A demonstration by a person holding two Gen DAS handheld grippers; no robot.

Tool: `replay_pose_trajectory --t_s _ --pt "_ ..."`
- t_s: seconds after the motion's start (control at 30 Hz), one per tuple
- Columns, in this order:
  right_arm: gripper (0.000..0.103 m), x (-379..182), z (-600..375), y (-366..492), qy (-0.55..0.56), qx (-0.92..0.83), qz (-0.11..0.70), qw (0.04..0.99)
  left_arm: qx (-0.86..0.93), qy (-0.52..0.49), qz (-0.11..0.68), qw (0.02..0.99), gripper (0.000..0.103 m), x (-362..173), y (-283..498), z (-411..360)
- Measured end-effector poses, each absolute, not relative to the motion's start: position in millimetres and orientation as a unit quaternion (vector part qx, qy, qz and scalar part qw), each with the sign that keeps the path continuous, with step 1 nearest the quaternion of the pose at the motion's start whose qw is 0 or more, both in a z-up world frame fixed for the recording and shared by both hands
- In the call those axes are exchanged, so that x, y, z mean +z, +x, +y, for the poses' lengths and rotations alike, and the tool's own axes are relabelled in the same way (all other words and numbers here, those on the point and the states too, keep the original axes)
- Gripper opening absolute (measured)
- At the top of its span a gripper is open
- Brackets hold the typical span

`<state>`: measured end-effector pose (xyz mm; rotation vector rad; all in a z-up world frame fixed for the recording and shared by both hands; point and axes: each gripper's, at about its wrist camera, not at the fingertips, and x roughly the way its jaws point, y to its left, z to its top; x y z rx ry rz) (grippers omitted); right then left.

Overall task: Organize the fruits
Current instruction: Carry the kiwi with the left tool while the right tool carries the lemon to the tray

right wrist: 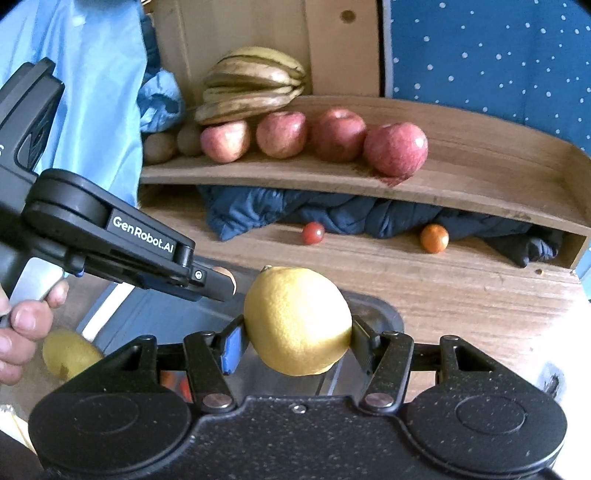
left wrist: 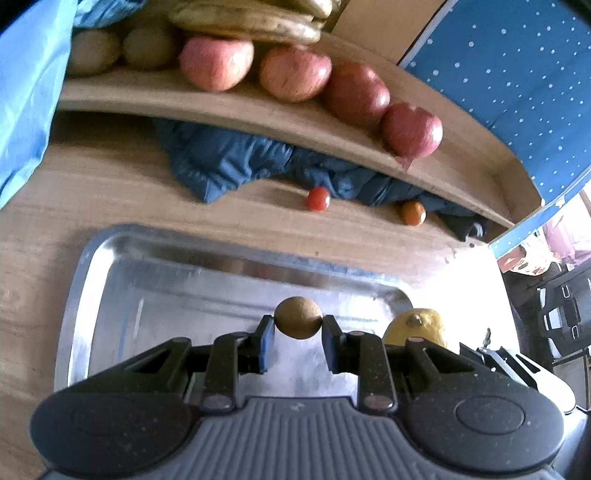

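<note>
My left gripper [left wrist: 298, 325] is shut on a small round brown fruit [left wrist: 298, 317] and holds it above a metal tray [left wrist: 155, 280]. My right gripper [right wrist: 297, 332] is shut on a yellow lemon [right wrist: 297, 319] above the tray's right end [right wrist: 380, 314]; the lemon also shows in the left wrist view [left wrist: 417, 326]. The left gripper appears in the right wrist view [right wrist: 221, 284] just left of the lemon. A wooden shelf [left wrist: 258, 110] holds several red apples [left wrist: 295, 74], bananas [left wrist: 251, 22] and kiwis [left wrist: 147, 48].
A red cherry tomato [left wrist: 318, 198] and an orange one [left wrist: 413, 213] lie on the table beneath the shelf, by a dark blue cloth [left wrist: 240, 162]. A yellow pear-like fruit [right wrist: 70, 354] lies left of the tray. A blue dotted fabric [left wrist: 517, 74] is at the right.
</note>
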<state>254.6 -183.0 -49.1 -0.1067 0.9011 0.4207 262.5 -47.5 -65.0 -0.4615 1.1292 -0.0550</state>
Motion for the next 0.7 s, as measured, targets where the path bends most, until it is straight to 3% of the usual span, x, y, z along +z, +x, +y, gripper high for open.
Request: replay_pose_trajectory --t_s 0.7 --pt "0.060 -67 -169 236 -0.079 0.235 0.470 0.847 -0.010 -0.197 0.567 0.800 0.030 -73 246 -50"
